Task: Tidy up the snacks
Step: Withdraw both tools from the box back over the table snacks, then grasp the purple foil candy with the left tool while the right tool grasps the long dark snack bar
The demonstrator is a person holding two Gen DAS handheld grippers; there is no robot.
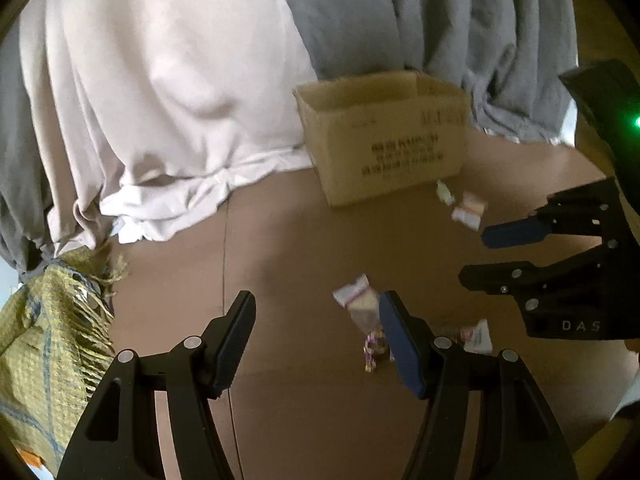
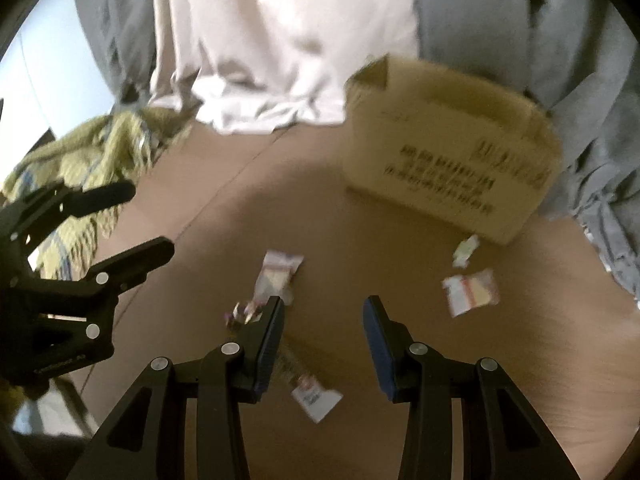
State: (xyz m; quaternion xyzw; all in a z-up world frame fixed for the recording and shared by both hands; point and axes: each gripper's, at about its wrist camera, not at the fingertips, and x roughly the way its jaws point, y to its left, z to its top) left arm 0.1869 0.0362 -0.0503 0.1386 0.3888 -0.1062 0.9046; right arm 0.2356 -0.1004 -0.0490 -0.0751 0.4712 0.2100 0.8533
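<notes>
Both hand-held grippers gape apart over crinkly snack packets (image 2: 280, 276) beside corrugated cardboard box (image 1: 384, 132).

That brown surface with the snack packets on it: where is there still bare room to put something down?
The brown surface is bare between the white cloth and the cardboard box, down to the left gripper. It is crowded right of that: snack packets lie near the box corner and around the right gripper.
</notes>
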